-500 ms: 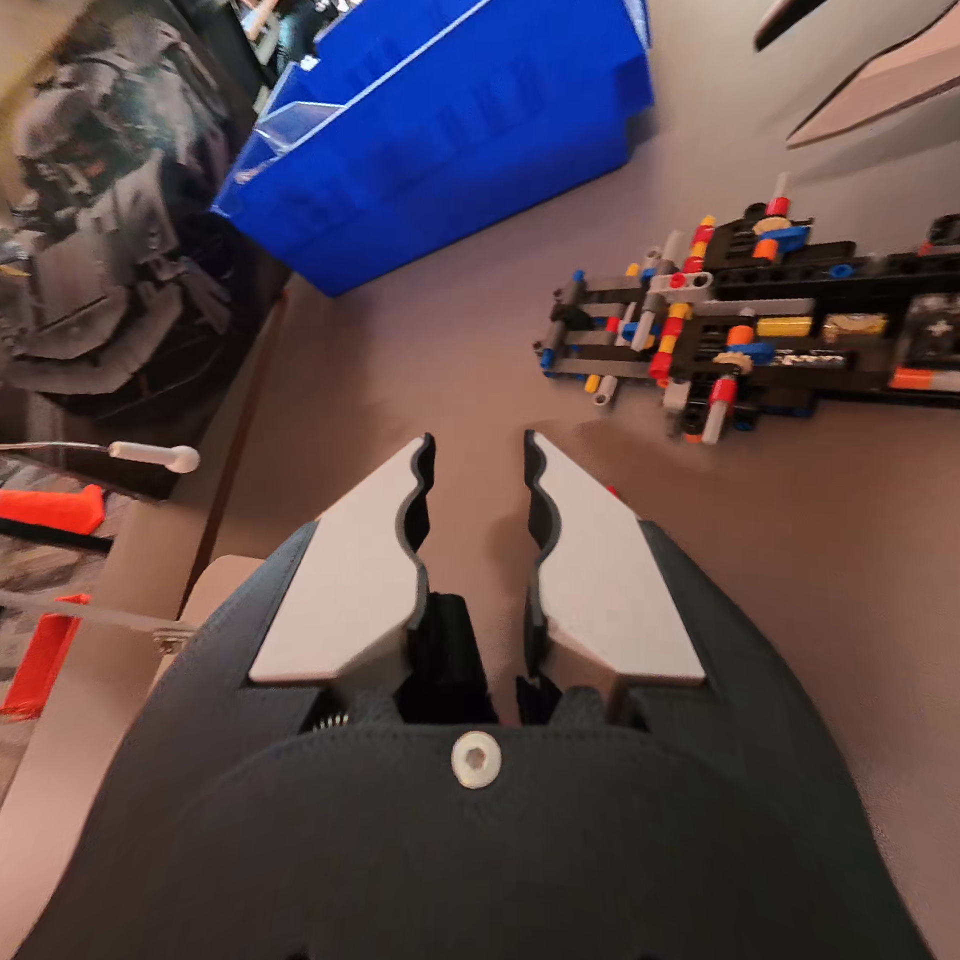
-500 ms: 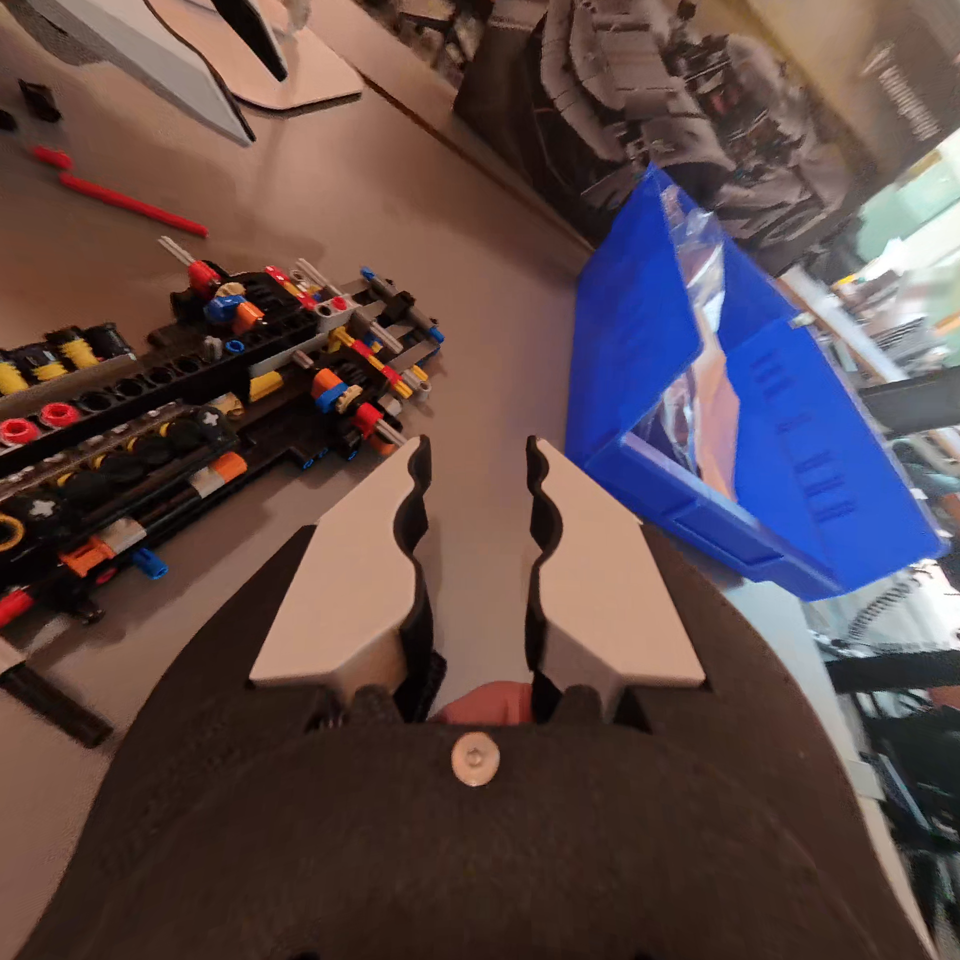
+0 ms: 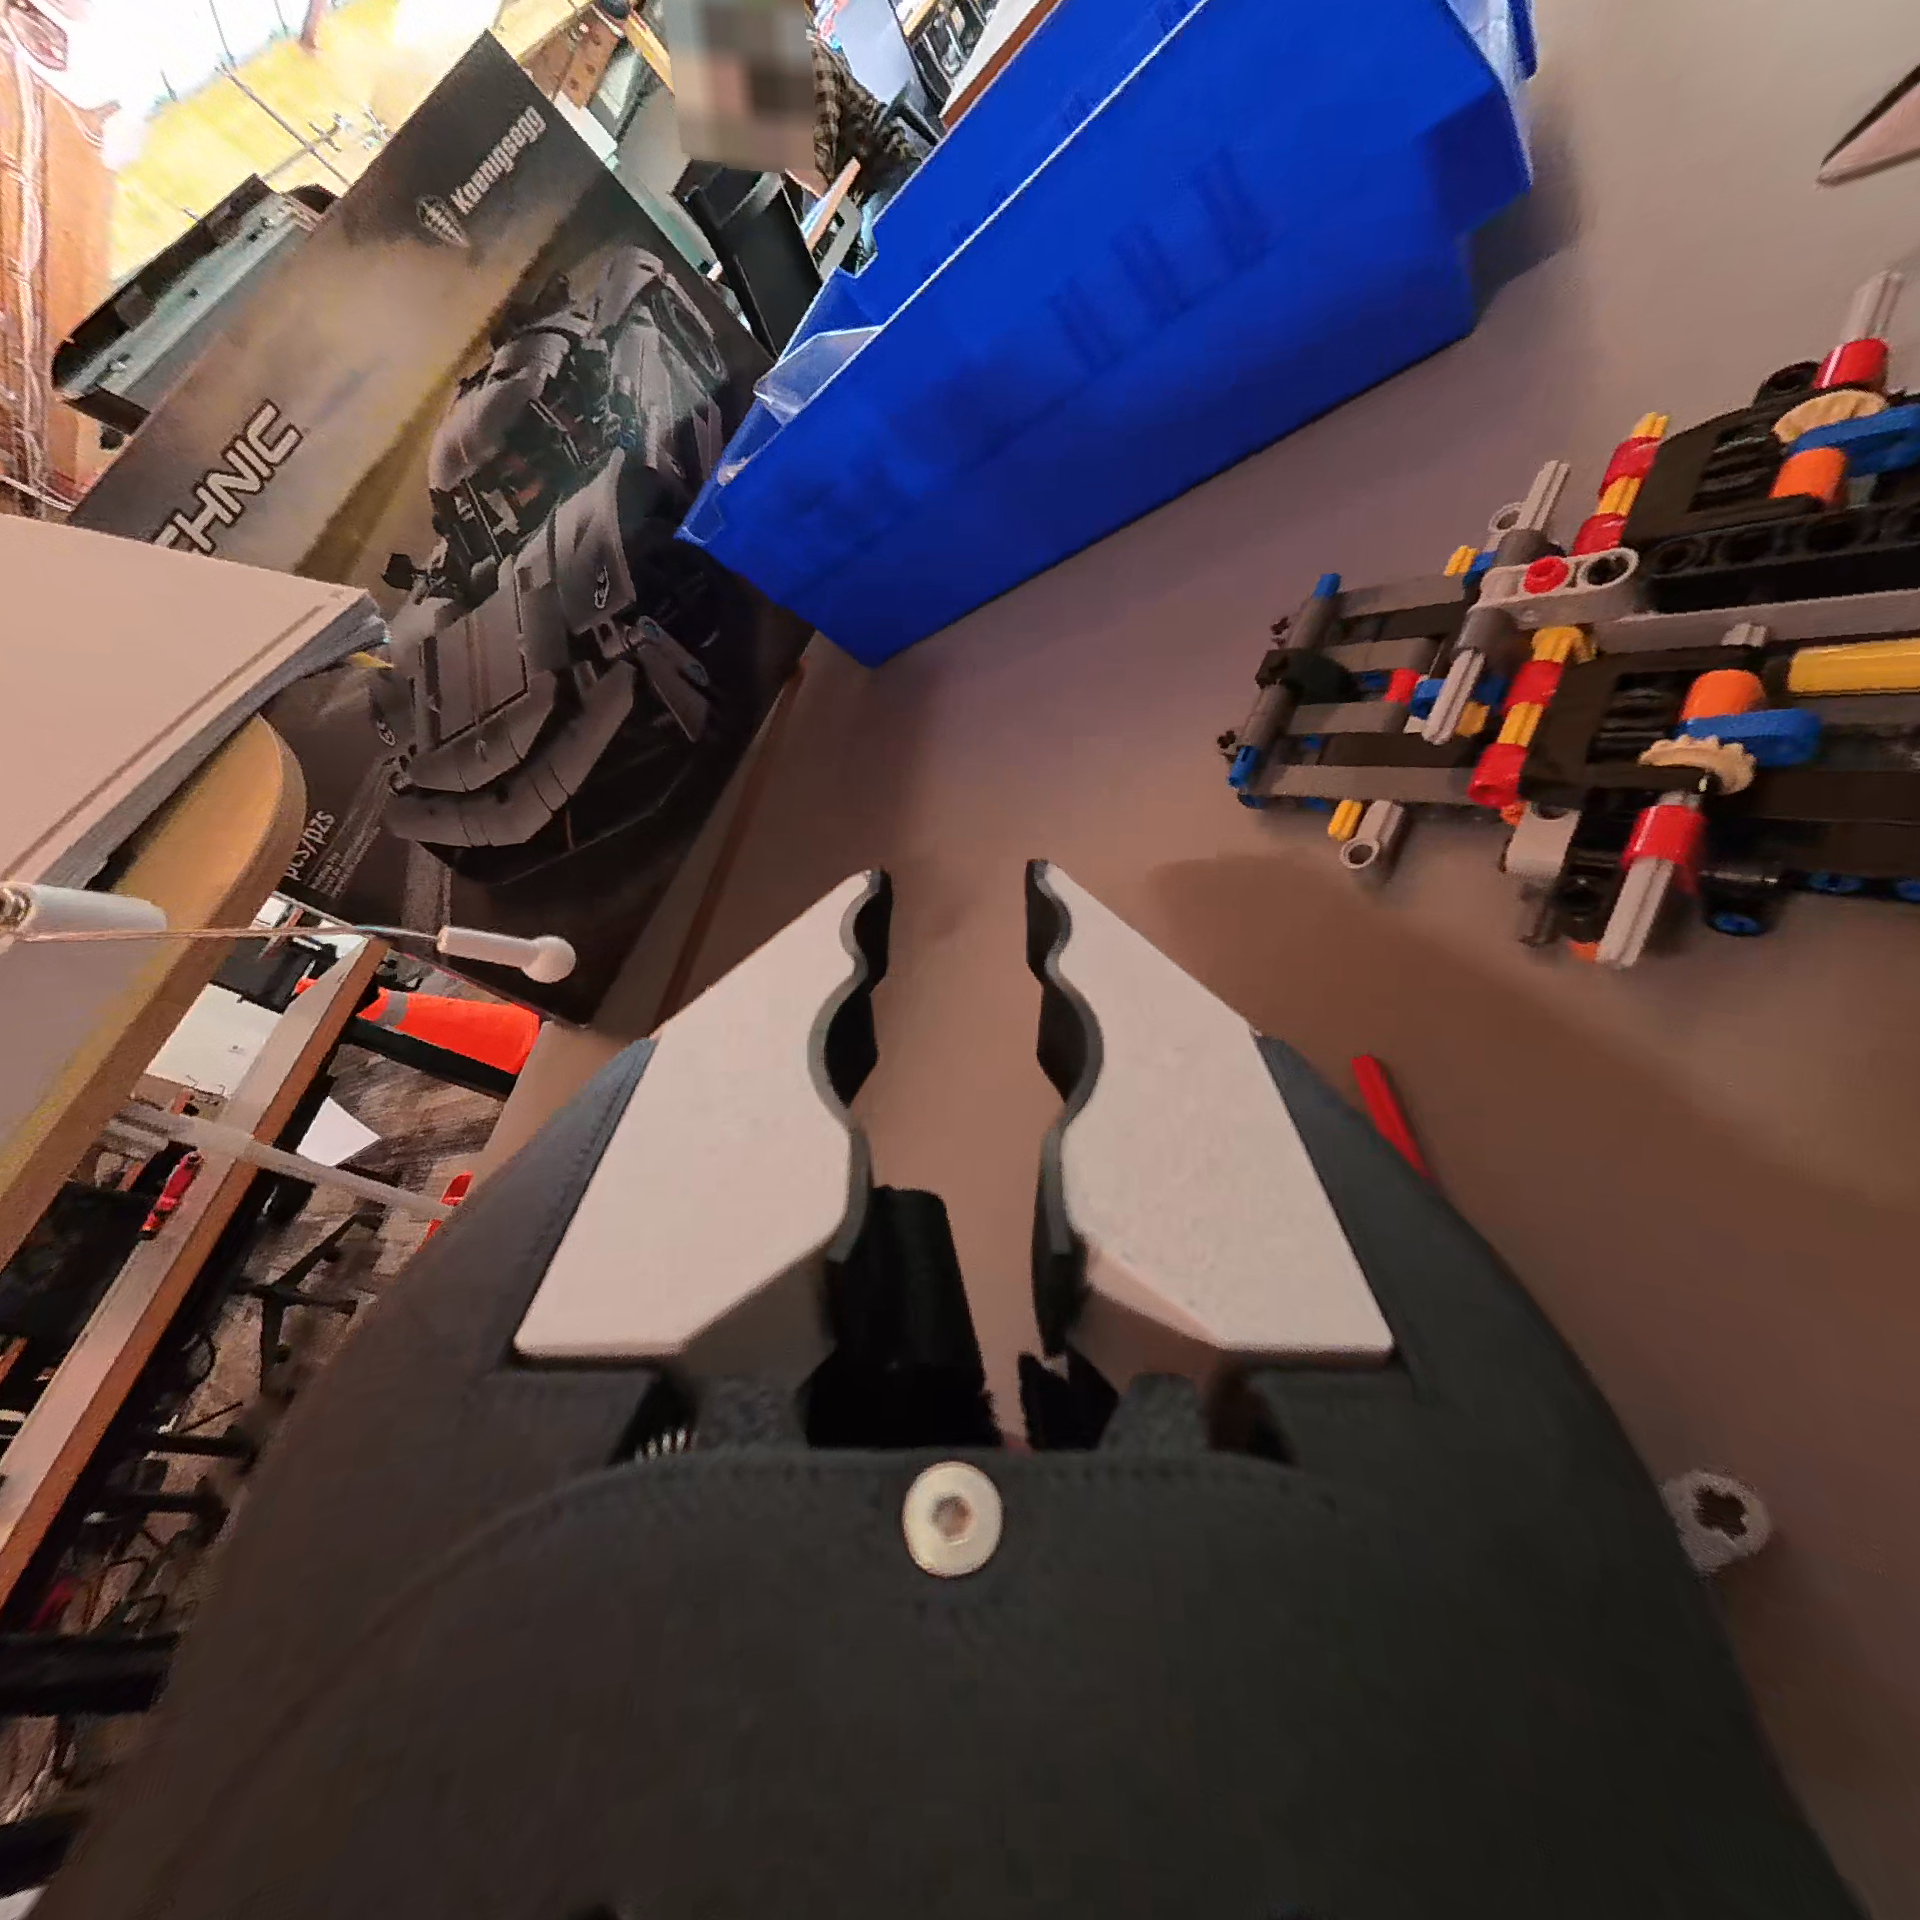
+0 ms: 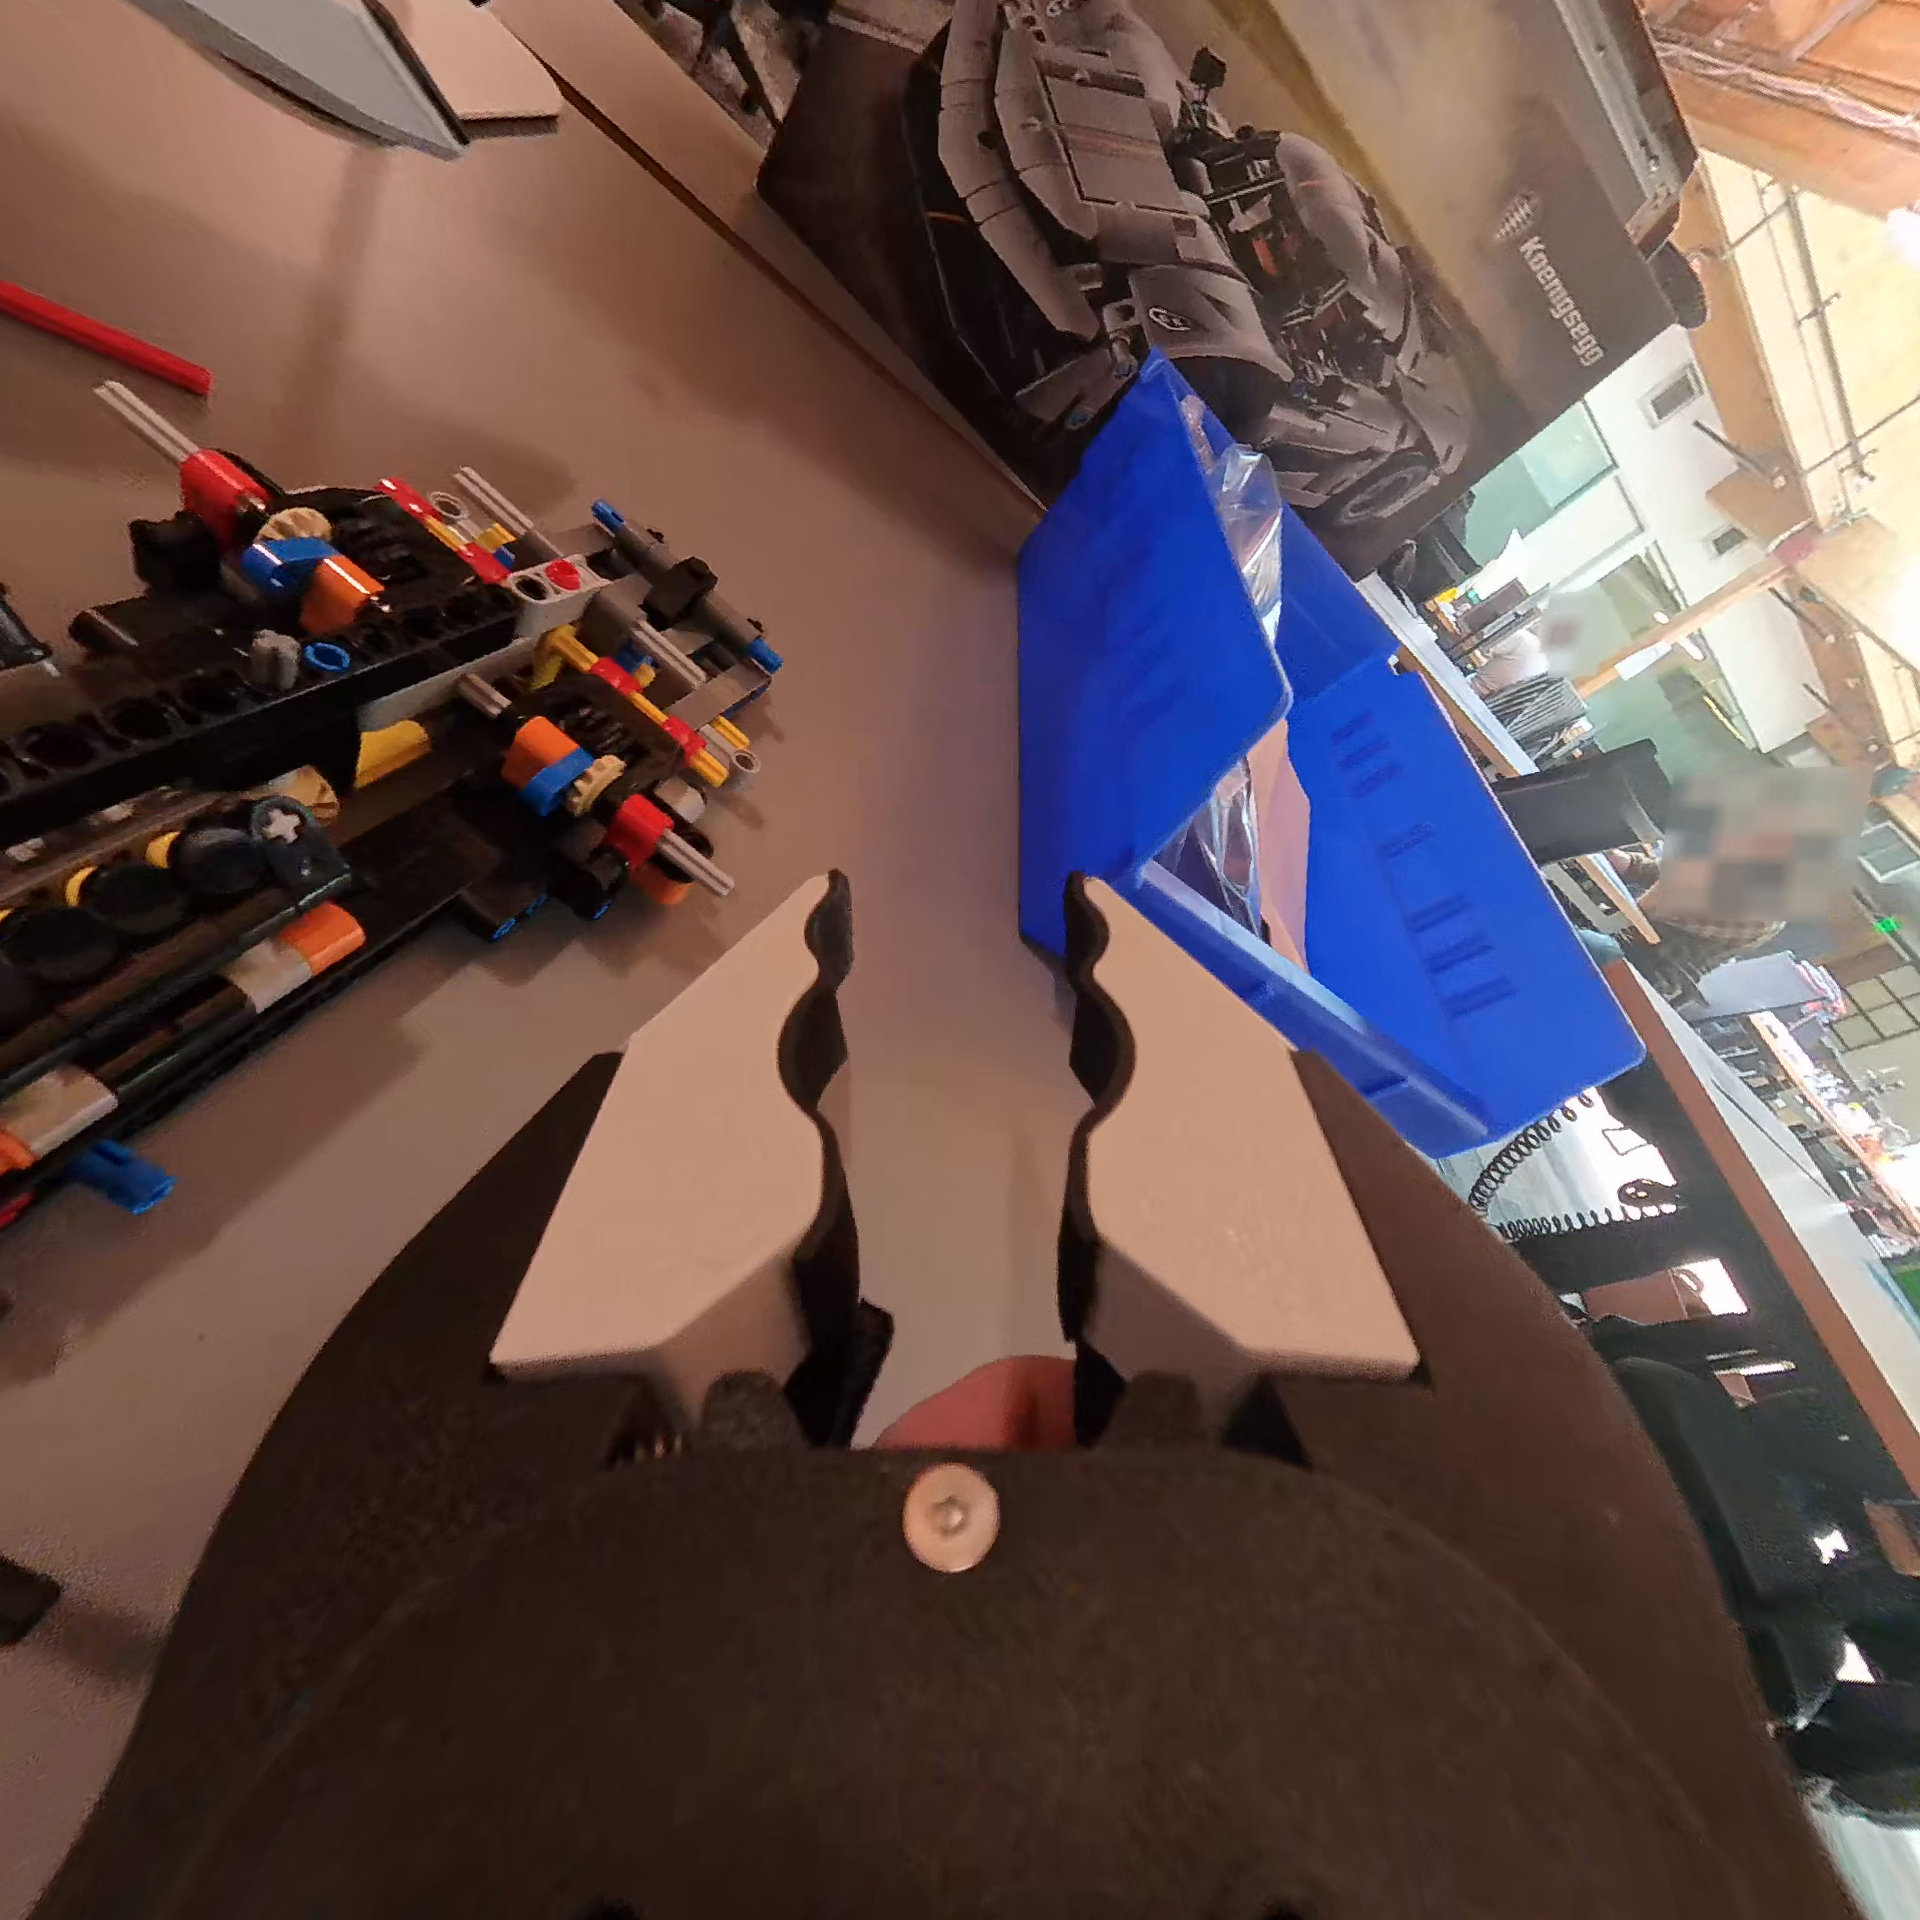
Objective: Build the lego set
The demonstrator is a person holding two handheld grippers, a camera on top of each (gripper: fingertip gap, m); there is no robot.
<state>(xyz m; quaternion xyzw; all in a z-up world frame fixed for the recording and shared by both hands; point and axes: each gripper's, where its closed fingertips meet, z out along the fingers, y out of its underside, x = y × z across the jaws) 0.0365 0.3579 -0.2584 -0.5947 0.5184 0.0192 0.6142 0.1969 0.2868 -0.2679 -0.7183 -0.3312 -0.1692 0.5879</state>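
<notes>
i see one half-built lego model lying flat on the table, off to the right of my left tongs and to the left of my right tongs. both tongs are a little way open and hold nothing. one blue bin sits past the model, near the table's far edge, with one big box beside it. one loose red stick lies apart. bare table spreads between my tongs and the model.
</notes>
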